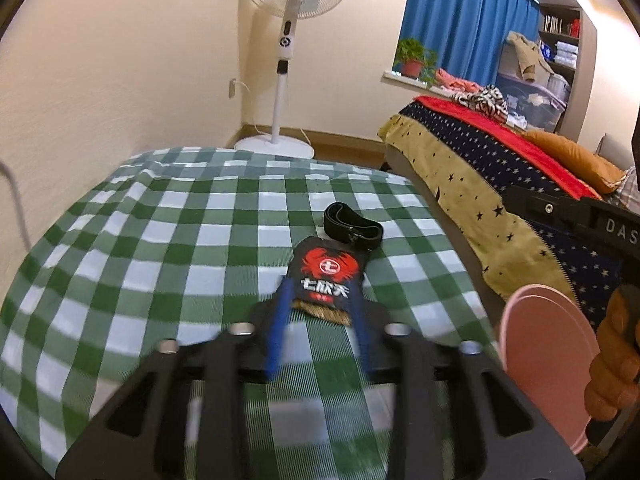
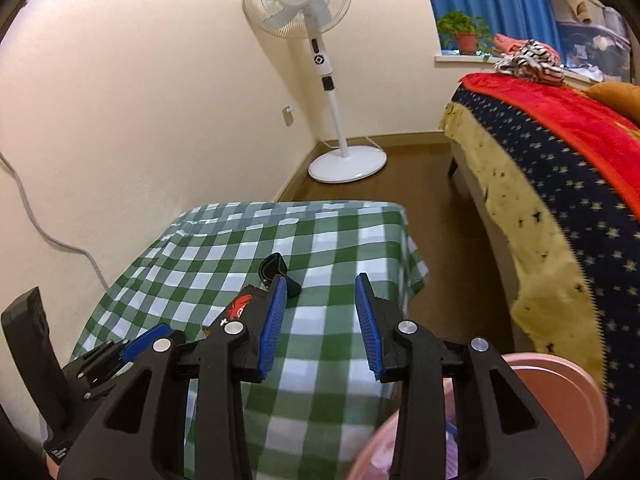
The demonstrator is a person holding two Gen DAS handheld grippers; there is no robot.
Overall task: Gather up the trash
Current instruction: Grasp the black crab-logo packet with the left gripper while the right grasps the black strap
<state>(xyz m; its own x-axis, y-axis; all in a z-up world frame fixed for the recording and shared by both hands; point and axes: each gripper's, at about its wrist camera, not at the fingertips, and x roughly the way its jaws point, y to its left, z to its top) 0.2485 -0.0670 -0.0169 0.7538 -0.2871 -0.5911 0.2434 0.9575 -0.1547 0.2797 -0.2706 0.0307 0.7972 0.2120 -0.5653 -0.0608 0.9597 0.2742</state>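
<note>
Nearest to us in the left wrist view, our left gripper (image 1: 320, 300) fills the bottom of the frame, its blue pads blurred. Its jaws stand partly apart around the near end of a black wrapper (image 1: 326, 276) with a red emblem and white characters, which lies flat on the green checked cloth of the desk (image 1: 160, 240), just below centre; whether the pads press on it we cannot tell (the blur hides the contact). Just beyond the wrapper, toward upper right, a black strap (image 1: 352, 226) lies curled on the cloth.

In the right wrist view, our right gripper (image 2: 322, 312) hangs over the near part of the desk with its jaws moderately apart and only cloth between them. Left of it we see the wrapper (image 2: 240, 306) and the left gripper (image 2: 148, 340) at lower left.

At lower right of both views sits a pink bin (image 1: 548, 360). A white standing fan (image 2: 298, 4) stands at top centre, a bed (image 2: 560, 152) at right.
</note>
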